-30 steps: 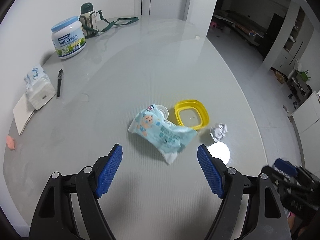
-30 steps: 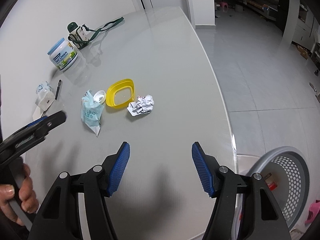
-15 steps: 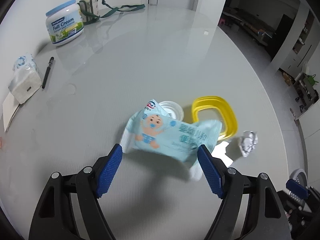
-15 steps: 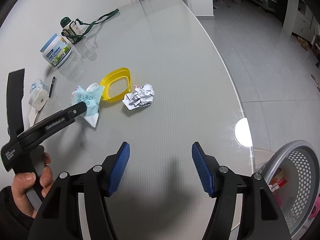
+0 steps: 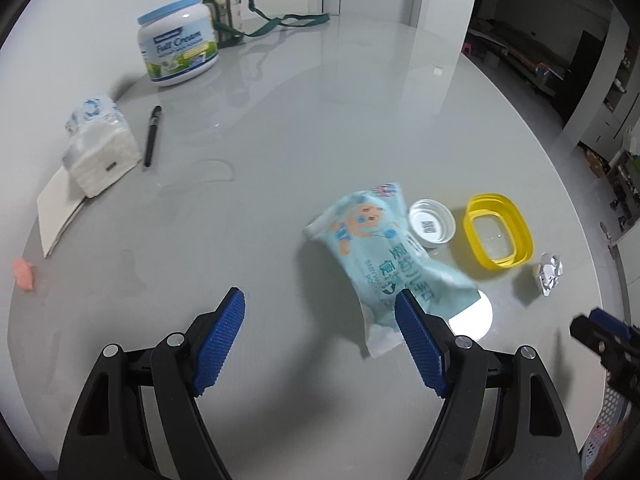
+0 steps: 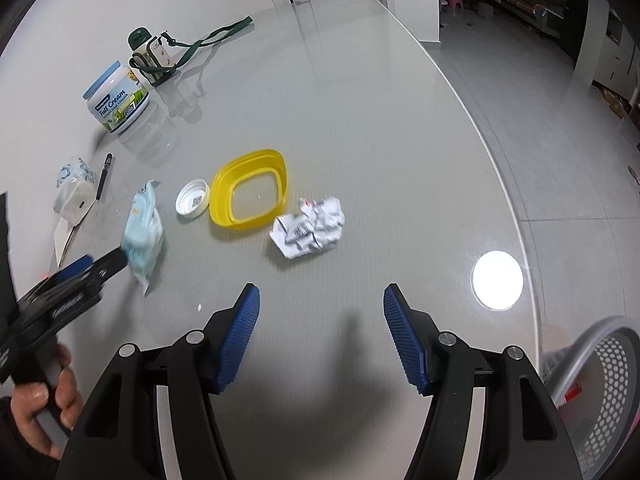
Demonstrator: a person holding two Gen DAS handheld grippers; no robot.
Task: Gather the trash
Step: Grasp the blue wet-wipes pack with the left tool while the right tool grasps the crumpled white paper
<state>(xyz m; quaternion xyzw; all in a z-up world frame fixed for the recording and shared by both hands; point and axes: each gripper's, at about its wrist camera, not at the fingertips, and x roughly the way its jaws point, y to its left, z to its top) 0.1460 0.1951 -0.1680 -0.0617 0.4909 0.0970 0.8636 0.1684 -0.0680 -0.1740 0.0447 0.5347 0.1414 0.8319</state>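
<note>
A light-blue wipes packet [image 5: 380, 252] lies on the grey table, its near end beside the right finger of my open left gripper [image 5: 320, 300]; nothing sits between those fingers. Beyond the packet are a white cap [image 5: 432, 224], a yellow plastic lid [image 5: 498, 232] and a crumpled paper ball [image 5: 550, 272]. In the right wrist view my right gripper [image 6: 322, 296] is open and empty, hovering just short of the crumpled paper [image 6: 312, 226]. The yellow lid [image 6: 250, 188], cap [image 6: 193, 202] and packet [image 6: 142, 232] lie to its left. The left gripper [image 6: 100, 262], held by a hand [image 6: 44, 400], reaches the packet's near end.
A milk powder tin [image 5: 178, 46], a green strapped bottle [image 5: 224, 4], a tissue pack [image 5: 100, 148], a pen [image 5: 152, 136] and a pink scrap [image 5: 24, 274] lie along the far and left side. A perforated grey basket [image 6: 600, 380] stands below the table's curved right edge [image 6: 500, 184].
Both grippers have come lower and closer to the trash. The wipes packet, between the left fingers half a second ago, now appears off to their right. The right gripper has neared the crumpled paper.
</note>
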